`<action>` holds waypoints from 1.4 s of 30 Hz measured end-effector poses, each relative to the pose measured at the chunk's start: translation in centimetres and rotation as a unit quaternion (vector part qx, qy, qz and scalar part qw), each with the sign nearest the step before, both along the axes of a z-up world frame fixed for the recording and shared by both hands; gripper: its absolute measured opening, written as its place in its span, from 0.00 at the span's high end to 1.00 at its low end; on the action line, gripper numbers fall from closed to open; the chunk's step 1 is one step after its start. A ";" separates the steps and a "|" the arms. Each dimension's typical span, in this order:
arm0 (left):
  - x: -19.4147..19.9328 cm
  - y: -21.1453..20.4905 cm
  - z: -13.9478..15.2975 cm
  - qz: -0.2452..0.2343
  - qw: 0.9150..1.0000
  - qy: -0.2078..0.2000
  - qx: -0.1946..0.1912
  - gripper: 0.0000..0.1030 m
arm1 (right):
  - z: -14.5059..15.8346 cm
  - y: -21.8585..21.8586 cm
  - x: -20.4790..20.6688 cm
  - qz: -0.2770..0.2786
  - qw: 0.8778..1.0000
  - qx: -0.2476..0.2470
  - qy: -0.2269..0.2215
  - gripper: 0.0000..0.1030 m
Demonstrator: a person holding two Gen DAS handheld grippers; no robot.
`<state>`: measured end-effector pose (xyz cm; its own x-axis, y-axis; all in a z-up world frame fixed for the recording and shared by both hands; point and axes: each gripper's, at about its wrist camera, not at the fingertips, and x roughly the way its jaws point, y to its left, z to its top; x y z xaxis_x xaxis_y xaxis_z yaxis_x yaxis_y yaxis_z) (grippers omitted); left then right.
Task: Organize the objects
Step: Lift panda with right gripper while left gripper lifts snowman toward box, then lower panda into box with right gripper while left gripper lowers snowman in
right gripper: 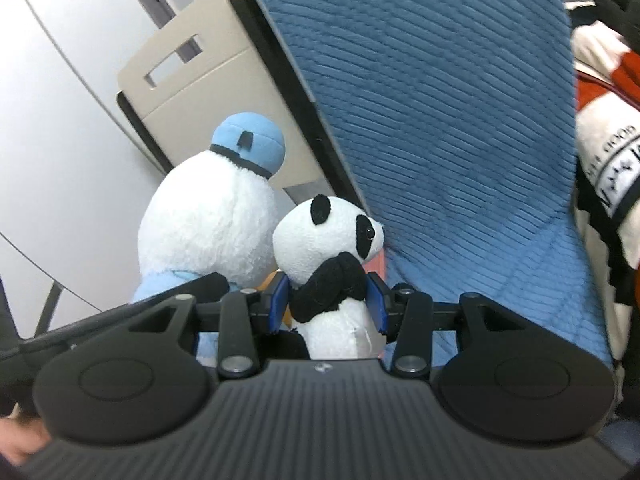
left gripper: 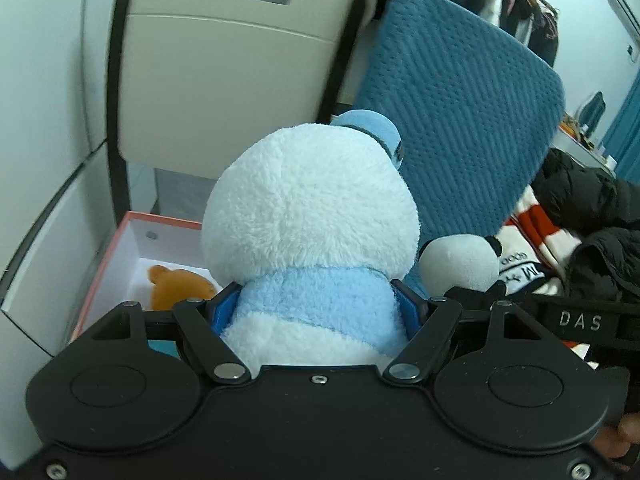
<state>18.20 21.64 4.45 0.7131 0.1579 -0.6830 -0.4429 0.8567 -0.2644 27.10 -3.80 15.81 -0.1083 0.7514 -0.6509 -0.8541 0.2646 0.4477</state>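
My left gripper (left gripper: 318,308) is shut on a white plush toy (left gripper: 308,208) with a light blue collar and blue cap, gripping its collar, held above the right side of a white box. The toy also shows in the right wrist view (right gripper: 208,216). My right gripper (right gripper: 328,304) is shut on a small panda plush (right gripper: 328,236), gripping its body below the head. The panda's head shows in the left wrist view (left gripper: 460,264), just right of the white toy. An orange-rimmed white box (left gripper: 120,248) at lower left holds an orange bear plush (left gripper: 180,284).
A beige chair back (left gripper: 224,72) with black frame stands behind the box. A blue textured cushion (left gripper: 460,100) leans at right and also shows in the right wrist view (right gripper: 440,100). Black jackets (left gripper: 592,208) and a striped cloth (left gripper: 532,248) lie at far right. White cabinet doors (left gripper: 40,100) are left.
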 end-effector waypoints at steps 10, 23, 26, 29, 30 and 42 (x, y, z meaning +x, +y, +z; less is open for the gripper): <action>-1.7 4.9 -4.8 0.014 0.999 0.036 -0.033 0.28 | -3.5 5.3 -3.4 0.006 0.999 -0.039 -0.001 0.56; -0.3 7.5 -11.8 -0.005 0.993 0.090 -0.077 0.28 | -9.9 11.4 -4.1 -0.019 0.994 -0.107 0.002 0.56; -0.2 8.0 -12.5 -0.003 0.992 0.095 -0.084 0.28 | -10.9 12.4 -4.2 -0.021 0.993 -0.117 -0.004 0.56; -0.1 8.3 -12.8 0.002 0.991 0.096 -0.090 0.26 | -11.5 13.2 -4.3 -0.020 0.992 -0.122 -0.004 0.56; -0.1 8.4 -12.7 0.004 0.991 0.096 -0.092 0.25 | -11.6 13.3 -4.3 -0.019 0.992 -0.124 -0.004 0.56; -1.4 8.6 -7.2 0.015 0.997 0.064 -0.048 0.16 | -7.0 12.3 -4.6 -0.003 0.997 -0.080 -0.013 0.33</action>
